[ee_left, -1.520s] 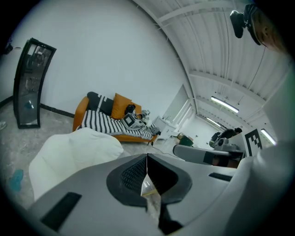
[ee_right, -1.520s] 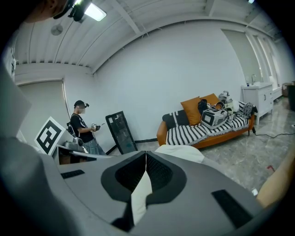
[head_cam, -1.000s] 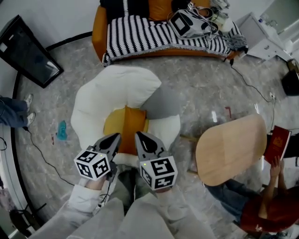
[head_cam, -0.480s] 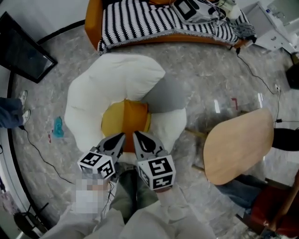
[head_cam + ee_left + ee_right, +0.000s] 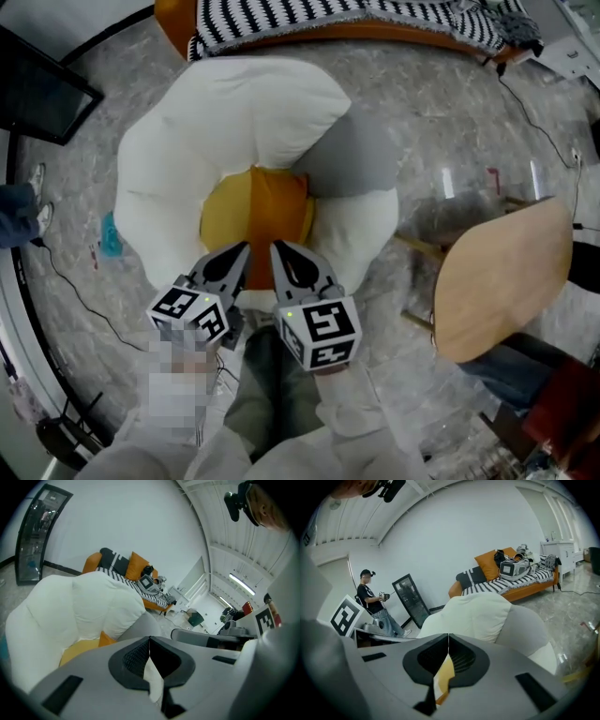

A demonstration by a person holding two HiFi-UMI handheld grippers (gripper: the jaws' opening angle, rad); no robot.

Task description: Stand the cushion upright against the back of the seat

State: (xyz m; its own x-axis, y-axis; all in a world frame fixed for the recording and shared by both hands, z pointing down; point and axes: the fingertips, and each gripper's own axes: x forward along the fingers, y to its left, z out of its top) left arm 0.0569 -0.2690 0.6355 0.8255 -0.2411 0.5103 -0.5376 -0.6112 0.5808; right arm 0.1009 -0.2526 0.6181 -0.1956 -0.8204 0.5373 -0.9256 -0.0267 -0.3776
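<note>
**Step in hand:** approach to the cushion.

**Position of the work**
- Cushion: yellow and orange, lying flat in the hollow of the armchair, in front of the armchair's white backrest and beside its grey pad. Not yet upright.

**Condition of the tools**
- Left gripper: clenched, jaws tip to tip, nothing between them. Poised over the front edge of the armchair, just short of the cushion's near edge.
- Right gripper: likewise clenched and empty, just beside the left one, over the same front edge of the armchair.

**Recommended procedure (a judgement from this position)**
1. Spread both pairs of jaws before any contact, to avoid shoving the cushion deeper into the hollow with closed tips.
2. Take the near edge of the cushion at two places, well apart, one per gripper.
3. Bite well into the edge, not merely onto loose cover fabric.
4. Raise the near edge and swing it toward the backrest of the armchair, pivoting on the far edge.
5. Press the face of the cushion flat against the backrest.
6. Let go only after checking for a steady lean.

**Cautions**
- Soft filling: probably prone to folding in the middle under a one-sided lift.
- Soft hollow of the armchair: likely to tip the cushion forward after release.
</note>
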